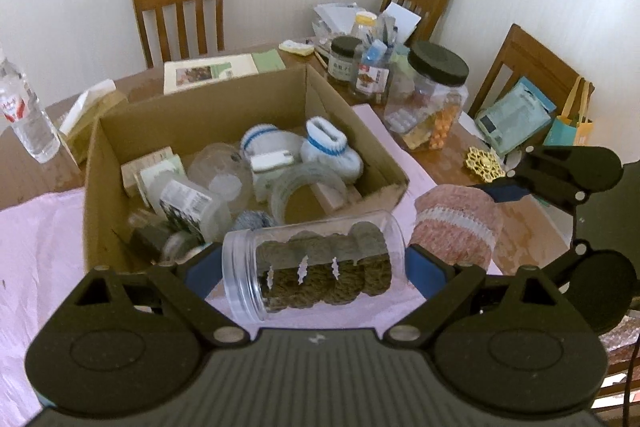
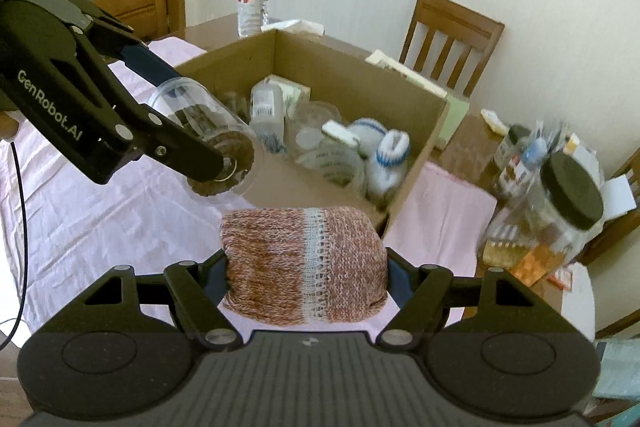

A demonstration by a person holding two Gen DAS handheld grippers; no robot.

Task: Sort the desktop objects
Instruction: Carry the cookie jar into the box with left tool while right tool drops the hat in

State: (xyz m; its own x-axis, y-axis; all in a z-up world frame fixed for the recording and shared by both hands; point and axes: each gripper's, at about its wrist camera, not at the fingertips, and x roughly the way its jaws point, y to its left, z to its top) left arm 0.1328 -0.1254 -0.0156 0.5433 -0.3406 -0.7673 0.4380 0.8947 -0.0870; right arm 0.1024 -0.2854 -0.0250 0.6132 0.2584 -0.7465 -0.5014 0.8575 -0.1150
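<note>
Clear plastic jar (image 1: 316,263) of brown knitted discs lies clamped end to end in the left gripper (image 1: 316,267) while the right gripper (image 2: 306,275) squeezes a pink knitted roll (image 2: 304,263), both seemingly near the open cardboard box (image 1: 120,147), so each should clear its rim before release.

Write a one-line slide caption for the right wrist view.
Right gripper clamps a pink knitted roll before the cardboard box.
</note>
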